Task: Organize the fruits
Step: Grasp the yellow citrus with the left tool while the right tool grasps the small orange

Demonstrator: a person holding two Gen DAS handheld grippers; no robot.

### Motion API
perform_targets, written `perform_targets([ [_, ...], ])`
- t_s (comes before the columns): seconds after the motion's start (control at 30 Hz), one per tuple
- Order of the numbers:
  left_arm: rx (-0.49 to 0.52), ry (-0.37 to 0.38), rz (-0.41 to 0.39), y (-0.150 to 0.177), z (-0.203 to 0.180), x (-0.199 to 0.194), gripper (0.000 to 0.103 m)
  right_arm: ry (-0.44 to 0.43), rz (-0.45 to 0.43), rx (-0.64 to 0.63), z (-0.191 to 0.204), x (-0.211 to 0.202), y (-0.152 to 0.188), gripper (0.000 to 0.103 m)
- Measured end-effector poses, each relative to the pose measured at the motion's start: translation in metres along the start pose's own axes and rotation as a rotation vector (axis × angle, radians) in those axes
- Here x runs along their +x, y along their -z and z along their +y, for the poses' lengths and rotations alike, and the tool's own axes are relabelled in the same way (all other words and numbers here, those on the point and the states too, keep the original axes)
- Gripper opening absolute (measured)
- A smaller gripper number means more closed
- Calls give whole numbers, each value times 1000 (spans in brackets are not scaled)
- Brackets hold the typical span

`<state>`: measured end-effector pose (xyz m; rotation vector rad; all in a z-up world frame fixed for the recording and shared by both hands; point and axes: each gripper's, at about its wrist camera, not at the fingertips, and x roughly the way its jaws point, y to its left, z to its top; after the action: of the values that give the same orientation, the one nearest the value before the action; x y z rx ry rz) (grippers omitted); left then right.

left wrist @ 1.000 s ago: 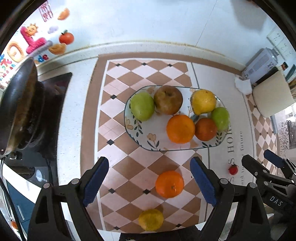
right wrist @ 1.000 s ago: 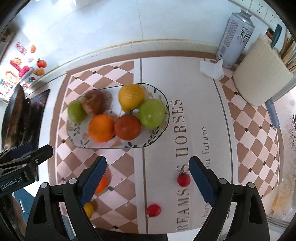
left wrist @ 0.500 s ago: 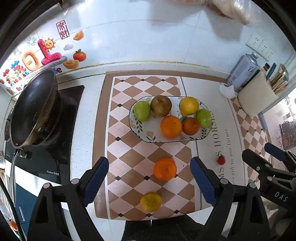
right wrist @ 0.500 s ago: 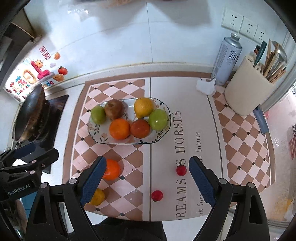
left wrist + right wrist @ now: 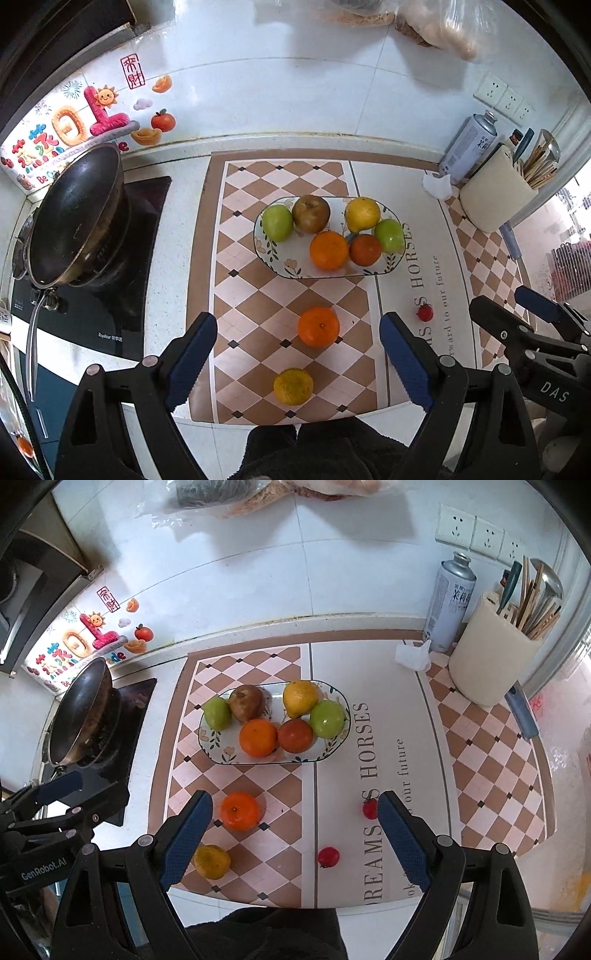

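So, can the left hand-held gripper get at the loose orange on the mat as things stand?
Probably yes. The left hand-held gripper is open and empty, the orange lies ahead between its fingers, and nothing lies between them.

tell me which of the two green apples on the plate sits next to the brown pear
The green apple at the plate's left end; it touches the brown pear. The other green apple sits beside the lemon.

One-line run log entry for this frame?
left hand-held gripper: open, empty | right hand-held gripper: open, empty | plate: six fruits | mat: two oranges, two small red fruits
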<state>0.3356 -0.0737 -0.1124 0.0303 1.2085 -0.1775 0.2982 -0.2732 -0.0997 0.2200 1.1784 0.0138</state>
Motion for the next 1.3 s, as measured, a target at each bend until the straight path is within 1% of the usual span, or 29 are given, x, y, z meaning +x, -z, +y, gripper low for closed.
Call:
perform_targets([
  [0.03, 5, -7, 8, 1, 0, 4, 91, -6, 8, 5, -2, 5, 1, 93],
  [0.07, 10, -16, 20, 2, 0, 10, 94, -30, 20, 14, -4, 11, 2, 93],
  [0.1, 14, -21, 29, 4, 1, 15, 101, -48, 29, 20, -6, 15, 2, 93],
  [0.2, 20, -30, 87, 14, 5, 40, 102, -105, 76, 39, -14, 38, 10, 93],
  [0.23, 21, -35, 120, 20, 6, 51, 102, -106, 93, 41, -14, 46, 13, 92],
  [0.27, 25, -37, 141, 24, 6, 59, 102, -111, 110, 39, -14, 54, 16, 90],
  [0.3, 29, -35, 184, 31, 7, 73, 102, -128, 131, 38, -15, 64, 19, 86],
  [0.33, 29, -28, 231, 38, 8, 88, 102, -144, 157, 40, -15, 73, 21, 73],
  [0.37, 27, -24, 263, 44, 9, 98, 102, -154, 176, 38, -14, 80, 23, 69],
  [0.47, -3, 22, 431, 70, 11, 144, 102, -174, 234, 24, -9, 105, 28, 69],
  [0.6, -78, 71, 564, 95, 17, 187, 102, -193, 301, 5, -3, 133, 31, 69],
  [0.63, -97, 89, 582, 100, 18, 195, 101, -196, 314, 1, -1, 140, 32, 69],
  [0.67, -113, 104, 583, 103, 19, 200, 98, -200, 327, -6, 1, 147, 32, 69],
  [0.7, -125, 101, 582, 105, 21, 204, 88, -203, 339, -11, 3, 154, 32, 69],
  [0.73, -135, 107, 583, 106, 22, 207, 70, -207, 351, -16, 6, 161, 31, 69],
  [0.77, -143, 114, 584, 107, 24, 210, 56, -210, 360, -22, 8, 165, 30, 69],
  [0.83, -169, 128, 576, 107, 27, 209, 56, -224, 393, -32, 17, 183, 29, 69],
  [0.97, -163, 61, 539, 105, 41, 202, 56, -250, 447, -50, 36, 214, 27, 69],
  [1.03, -209, 42, 527, 103, 58, 200, 56, -254, 479, -65, 49, 235, 27, 69],
  [1.13, -264, 18, 509, 100, 79, 198, 55, -238, 505, -103, 67, 261, 30, 69],
  [1.23, -304, 14, 502, 98, 90, 196, 56, -209, 533, -150, 81, 281, 37, 69],
  [1.27, -313, 16, 501, 98, 92, 196, 56, -203, 534, -158, 83, 283, 38, 69],
  [1.3, -323, 20, 499, 97, 94, 195, 55, -194, 511, -173, 85, 281, 39, 67],
])
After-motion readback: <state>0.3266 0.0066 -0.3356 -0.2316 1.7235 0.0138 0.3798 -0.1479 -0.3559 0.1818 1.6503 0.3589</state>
